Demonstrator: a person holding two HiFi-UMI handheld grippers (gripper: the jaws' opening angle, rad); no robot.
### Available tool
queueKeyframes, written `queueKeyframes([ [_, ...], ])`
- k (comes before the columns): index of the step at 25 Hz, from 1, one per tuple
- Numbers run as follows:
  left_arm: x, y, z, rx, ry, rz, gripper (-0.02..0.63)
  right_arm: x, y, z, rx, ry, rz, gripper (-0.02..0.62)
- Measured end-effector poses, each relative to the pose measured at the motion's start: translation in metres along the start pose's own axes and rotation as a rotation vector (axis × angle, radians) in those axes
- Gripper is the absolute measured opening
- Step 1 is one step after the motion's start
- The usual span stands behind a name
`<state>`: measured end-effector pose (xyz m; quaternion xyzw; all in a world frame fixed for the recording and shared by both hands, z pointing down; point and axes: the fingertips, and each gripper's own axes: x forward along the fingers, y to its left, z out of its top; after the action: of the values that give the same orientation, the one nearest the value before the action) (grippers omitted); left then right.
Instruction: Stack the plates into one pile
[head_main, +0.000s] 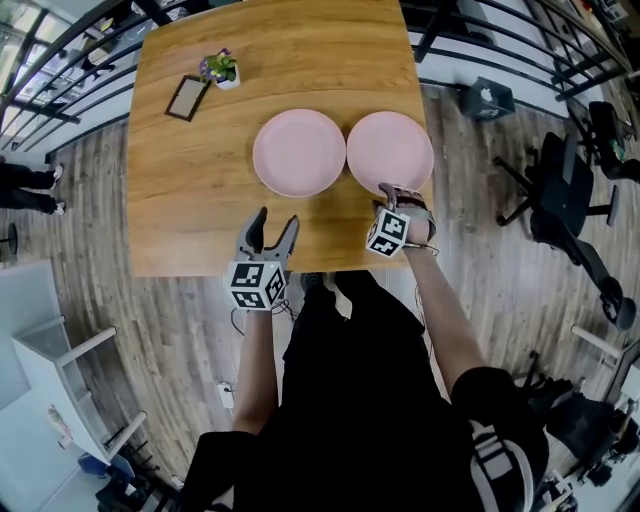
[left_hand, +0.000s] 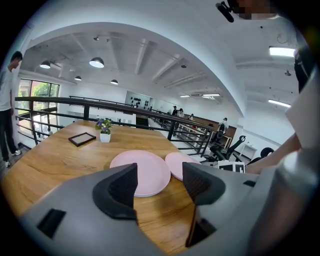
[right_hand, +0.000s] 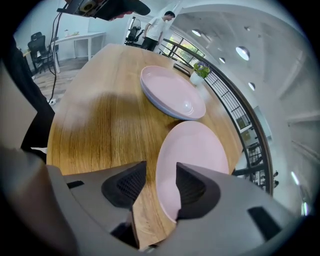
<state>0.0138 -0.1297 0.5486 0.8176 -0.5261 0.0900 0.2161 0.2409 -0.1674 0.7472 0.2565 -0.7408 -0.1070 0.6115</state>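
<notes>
Wood-grain tabletop (head_main: 180, 170) carries a dark-framed rectangular panel (head_main: 187, 97) at far left, with a small potted plant with purple flowers (head_main: 220, 68) just beside it. Next we see the left gripper (head_main: 268, 228) over the table's near edge, jaws apart with nothing between them. Ahead lies a round pink plate (head_main: 299, 152), just beside a second round pink plate (head_main: 390, 150). The right gripper (head_main: 392, 192) straddles the second plate's near rim, jaws apart, not clamped.

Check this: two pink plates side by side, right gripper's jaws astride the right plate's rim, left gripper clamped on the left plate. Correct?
No: the left gripper is open and empty, short of the left plate, as the left gripper view shows. The rest holds.
</notes>
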Motion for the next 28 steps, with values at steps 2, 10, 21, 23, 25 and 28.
queueKeyframes([
  [2, 0.004, -0.001, -0.001, 0.002, 0.005, -0.004, 0.282, 0.001, -0.002, -0.005, 0.01, 0.008, -0.009, 0.195],
  [10, 0.01, -0.006, 0.001, 0.011, 0.008, -0.018, 0.282, 0.01, 0.002, -0.015, 0.028, 0.037, 0.007, 0.153],
  [21, -0.002, 0.003, -0.013, -0.007, 0.023, 0.017, 0.282, 0.011, 0.001, -0.021, -0.007, 0.072, -0.019, 0.029],
  [23, -0.003, 0.005, -0.012, -0.009, 0.019, 0.023, 0.282, 0.012, 0.001, -0.02, -0.016, 0.076, -0.016, 0.026],
  [25, -0.004, 0.005, -0.012, -0.011, 0.021, 0.025, 0.282, 0.012, 0.001, -0.018, -0.026, 0.076, -0.011, 0.023],
  [28, -0.005, 0.004, -0.013, -0.013, 0.018, 0.024, 0.282, 0.011, 0.002, -0.021, -0.036, 0.078, -0.011, 0.021],
])
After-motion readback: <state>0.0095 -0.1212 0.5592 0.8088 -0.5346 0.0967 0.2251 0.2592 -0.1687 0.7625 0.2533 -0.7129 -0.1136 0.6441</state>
